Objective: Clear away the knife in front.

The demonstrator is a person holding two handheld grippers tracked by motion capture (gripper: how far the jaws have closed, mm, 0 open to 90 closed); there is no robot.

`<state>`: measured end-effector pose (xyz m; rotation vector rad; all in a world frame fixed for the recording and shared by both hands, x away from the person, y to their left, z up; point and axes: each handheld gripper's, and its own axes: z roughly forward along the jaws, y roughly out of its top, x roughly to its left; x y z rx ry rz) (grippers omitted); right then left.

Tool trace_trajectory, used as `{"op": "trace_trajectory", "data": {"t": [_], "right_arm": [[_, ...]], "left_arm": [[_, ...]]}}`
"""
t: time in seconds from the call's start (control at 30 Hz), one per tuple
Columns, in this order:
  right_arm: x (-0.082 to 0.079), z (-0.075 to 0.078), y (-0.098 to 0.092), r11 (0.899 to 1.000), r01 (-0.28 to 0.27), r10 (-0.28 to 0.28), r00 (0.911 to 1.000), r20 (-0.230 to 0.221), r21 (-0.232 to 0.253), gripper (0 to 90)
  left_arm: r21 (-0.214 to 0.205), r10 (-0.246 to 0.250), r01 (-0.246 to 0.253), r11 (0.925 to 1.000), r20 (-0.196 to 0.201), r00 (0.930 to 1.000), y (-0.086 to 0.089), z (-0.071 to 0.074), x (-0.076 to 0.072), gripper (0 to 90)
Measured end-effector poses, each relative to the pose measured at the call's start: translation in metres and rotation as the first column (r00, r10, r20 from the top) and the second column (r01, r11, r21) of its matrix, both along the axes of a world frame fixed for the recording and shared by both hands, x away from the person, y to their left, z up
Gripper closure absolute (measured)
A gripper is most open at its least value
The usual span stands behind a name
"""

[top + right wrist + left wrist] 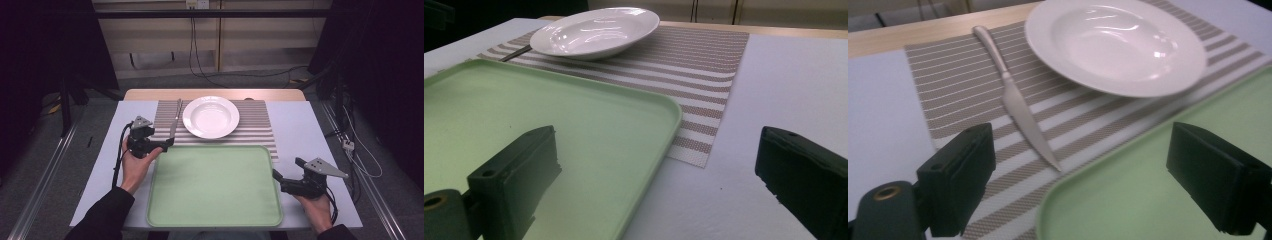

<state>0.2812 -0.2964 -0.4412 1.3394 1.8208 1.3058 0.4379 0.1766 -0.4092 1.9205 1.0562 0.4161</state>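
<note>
High view | round glossy white plate [210,116] | ribbed striped placemat [260,127] | smooth green tray [214,186] | both grippers' fingers spread

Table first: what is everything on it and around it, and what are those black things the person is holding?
table: one, pale grey top, centre.
mat: one, beige-and-white striped, far half of table.
plate: one, white, empty, on the mat.
knife: one, silver, on the mat left of the plate, tip toward the tray.
tray: one, pale green, empty, near side, overlapping the mat's near edge.
cables: several, dark, floor beyond the table.
left gripper: one, black, open, near the knife tip.
right gripper: one, black, open, by the tray's right edge.
</note>
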Motion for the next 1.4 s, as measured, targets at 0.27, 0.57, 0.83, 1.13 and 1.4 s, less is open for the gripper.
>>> {"op": "trace_trajectory", "data": {"t": [0.27,0.57,0.83,1.13,1.4], "right_arm": [[0.000,0.000,0.001,1.000,-0.008,0.008,1.0000,0.001,-0.009,3.5],[0.001,0.000,0.002,1.000,-0.018,0.018,0.9998,0.002,-0.018,3.5],[0.002,-0.001,0.001,1.000,-0.018,0.018,0.9998,-0.003,-0.013,3.4],[0.002,-0.001,0.002,1.000,-0.019,0.019,0.9998,-0.006,-0.009,3.4],[0.003,-0.002,0.002,1.000,-0.020,0.020,0.9998,-0.008,-0.006,3.5]], "left_arm": [[0.041,0.032,-0.033,0.9986,0.009,0.9994,-0.004,0.003,0.025,11.3],[0.051,0.064,-0.065,0.9966,0.026,0.9976,-0.016,0.000,0.056,11.5],[0.080,0.072,-0.070,0.9943,-0.024,0.9971,-0.026,-0.008,0.090,14.8],[0.118,0.101,-0.094,0.9886,-0.058,0.9932,-0.033,-0.019,0.123,25.4],[0.173,0.142,-0.125,0.9769,-0.088,0.9860,-0.039,-0.030,0.149,41.3]]}}
